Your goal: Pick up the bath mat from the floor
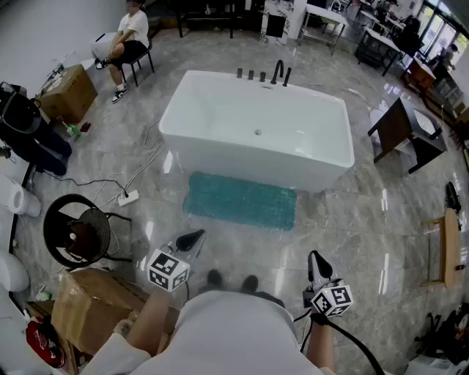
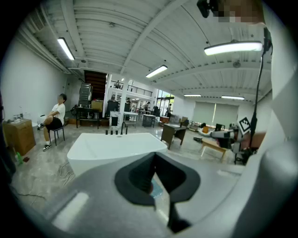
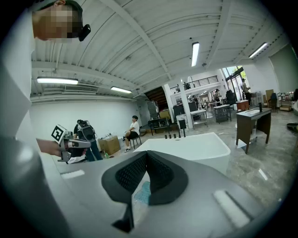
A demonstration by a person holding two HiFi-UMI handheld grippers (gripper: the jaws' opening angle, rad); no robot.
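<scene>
Fingers clenched empty on our left gripper (image 1: 192, 239) and right gripper (image 1: 316, 262); we should open them, lower toward the bath mat (image 1: 242, 200) ahead, and pinch its near edge.

You are in a big open hall set up as a test lab or workshop, not a home. A freestanding bathtub (image 1: 256, 128) and bath mat (image 1: 242, 200) are staged mid-floor on glossy stone tile (image 1: 366, 234). High ribbed ceiling, strip lights (image 2: 233, 47), mezzanine railing (image 3: 195, 83). Worktables (image 1: 322, 18) at the far side, cardboard boxes (image 1: 69, 91), a loose power strip (image 1: 128, 196).
</scene>
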